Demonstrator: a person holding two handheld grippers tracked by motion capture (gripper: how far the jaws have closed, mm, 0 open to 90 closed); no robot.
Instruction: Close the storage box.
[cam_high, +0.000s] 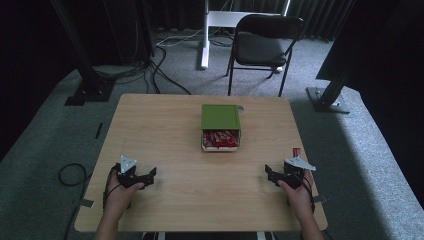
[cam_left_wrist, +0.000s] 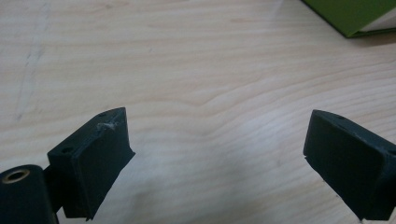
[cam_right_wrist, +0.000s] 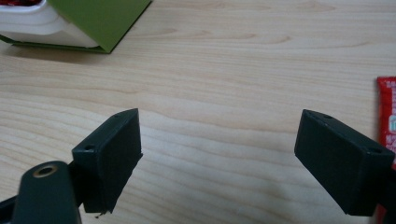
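Early stage: both tongs, left (cam_high: 148, 176) and right (cam_high: 269, 174), rest spread and empty at the lower frame, the green box (cam_high: 220, 117) of red packets (cam_high: 220, 138) sits mid-bench (cam_high: 165, 130), and one loose packet (cam_right_wrist: 385, 112) beside the right tongs awaits pickup.

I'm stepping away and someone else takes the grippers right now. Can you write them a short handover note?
Left gripper: open, holding nothing, low over the wooden table near its front left.
Right gripper: open, holding nothing, near the front right.
Things: a green box sits mid-table, with a white tray of red packets slid partly out toward you. One loose red packet lies flat on the table just beside the right gripper.
Done: cannot tell beyond the tray being out.
Left: probably pick up the loose packet with the right gripper; it is the nearest thing to grasp.
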